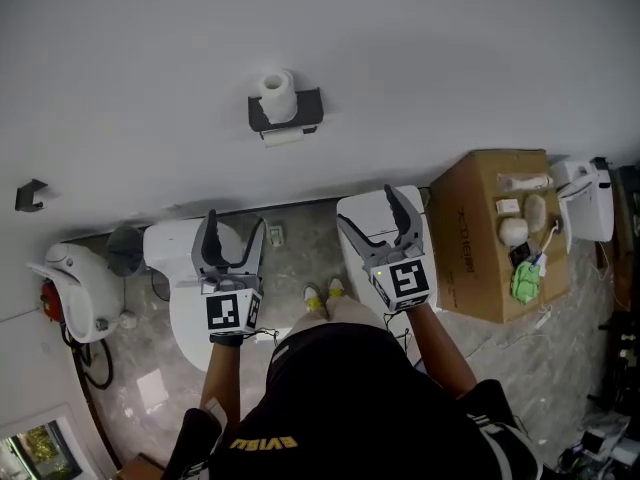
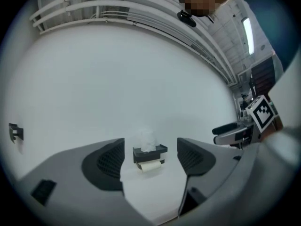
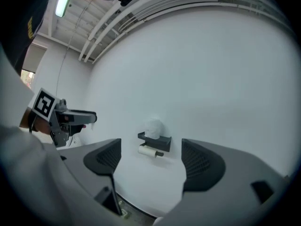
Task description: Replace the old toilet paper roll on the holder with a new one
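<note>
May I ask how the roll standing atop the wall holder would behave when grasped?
The white roll looks thick and soft, so it probably squashes if squeezed hard. Standing on end on the narrow shelf of the holder, it may tip if nudged.

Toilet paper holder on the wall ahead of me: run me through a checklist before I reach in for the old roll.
1. Left gripper free: ok, jaws apart with nothing between them.
2. Right gripper free: ok, jaws apart, empty.
3. Old roll on the holder: ok, a thin roll hangs under the shelf.
4. New roll at hand: ok, it stands upright on top of the holder.
5. Way to the holder: ok, both grippers hang short of it with nothing between.
6. Which end of the holder's bar is open: cannot tell from here.
</note>
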Tool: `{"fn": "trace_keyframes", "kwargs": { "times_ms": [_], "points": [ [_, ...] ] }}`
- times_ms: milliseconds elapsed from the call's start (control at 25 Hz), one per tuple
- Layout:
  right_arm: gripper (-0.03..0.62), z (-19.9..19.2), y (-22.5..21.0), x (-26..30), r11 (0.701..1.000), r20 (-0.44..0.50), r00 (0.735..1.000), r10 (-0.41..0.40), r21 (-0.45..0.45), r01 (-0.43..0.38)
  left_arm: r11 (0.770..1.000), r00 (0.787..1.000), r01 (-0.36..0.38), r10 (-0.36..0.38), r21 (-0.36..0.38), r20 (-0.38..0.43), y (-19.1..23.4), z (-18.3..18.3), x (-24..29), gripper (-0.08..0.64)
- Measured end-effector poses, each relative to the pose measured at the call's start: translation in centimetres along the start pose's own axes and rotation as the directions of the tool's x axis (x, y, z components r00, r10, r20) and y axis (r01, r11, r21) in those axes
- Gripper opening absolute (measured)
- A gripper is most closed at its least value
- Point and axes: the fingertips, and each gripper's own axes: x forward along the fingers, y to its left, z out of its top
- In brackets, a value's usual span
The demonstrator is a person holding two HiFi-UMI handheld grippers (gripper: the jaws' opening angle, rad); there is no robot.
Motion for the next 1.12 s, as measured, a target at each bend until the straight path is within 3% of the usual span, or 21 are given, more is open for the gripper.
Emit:
{"fn": "trace_keyframes", "kwargs": {
  "times_ms": [200, 600, 1120],
  "points": [
    [0.399, -2.1, -0.4, 3.6, 0.998, -0.044, 0.998, 0.054, -0.013, -0.054, 1.0, 1.0, -0.011, 0.011, 0.003, 0.013, 0.2, 0.4, 2.5, 0.359],
    [0.391, -6.8, 0.5, 11.7, 0.975, -0.143, 0.989, 0.036, -0.212, -0.066, 0.998, 0.999, 0.041, -0.041, -0.041, -0.009, 2.9, -1.2, 4.8, 0.359],
    [0.362, -10.5, 0.9, 20.2, 0.946, -0.242, 0.968, 0.06, -0.295, -0.132, 0.996, 0.997, 0.071, -0.073, -0.062, -0.03, 4.6, -2.0, 6.7, 0.359]
  ]
}}
